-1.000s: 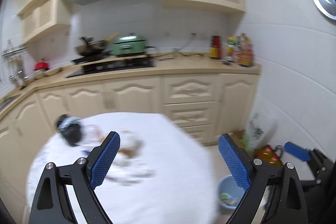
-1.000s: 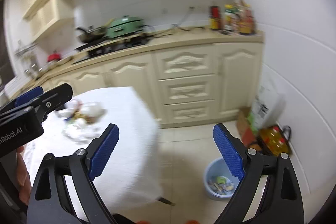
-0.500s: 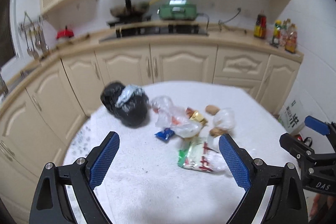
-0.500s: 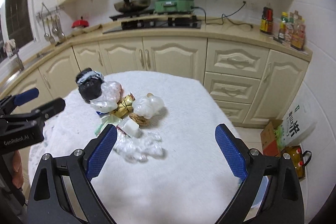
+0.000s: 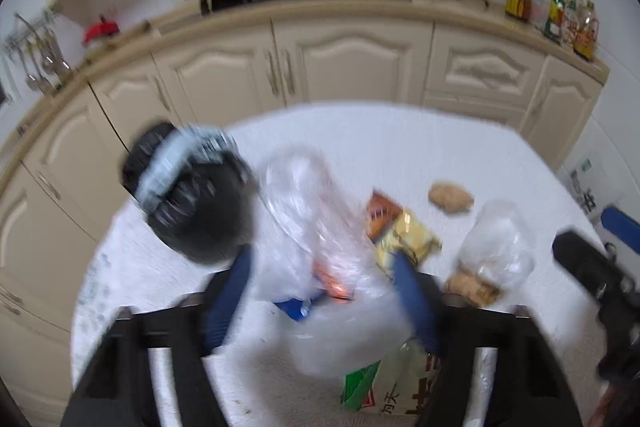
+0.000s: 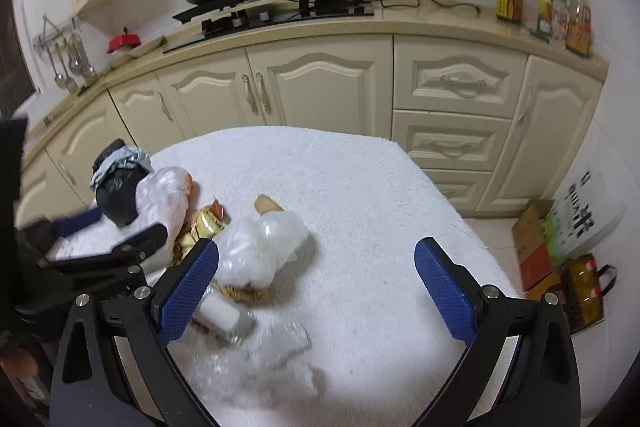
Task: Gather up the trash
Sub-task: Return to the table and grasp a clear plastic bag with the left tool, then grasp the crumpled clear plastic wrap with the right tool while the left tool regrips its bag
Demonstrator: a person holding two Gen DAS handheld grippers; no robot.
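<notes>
Trash lies heaped on the white-clothed table: a black bag, a clear plastic bag, a gold wrapper, a brown lump and a second clear bag. My left gripper hangs low over the heap. Its jaws are closing with the first clear bag between them, and blur hides whether the pads press it. My right gripper is open and still widening above the cloth. Nothing is between its fingers, and the second clear bag sits by its left finger.
A green-and-white packet and a blue wrapper lie under the left gripper. Cream cabinets and a counter with a stove, pan and bottles run behind. Boxes and an oil jug stand on the floor at right.
Both grippers swung from the floor side over the table and dropped toward the trash heap. The left jaws narrowed from wide open around the clear bag. The right jaws stayed wide.
</notes>
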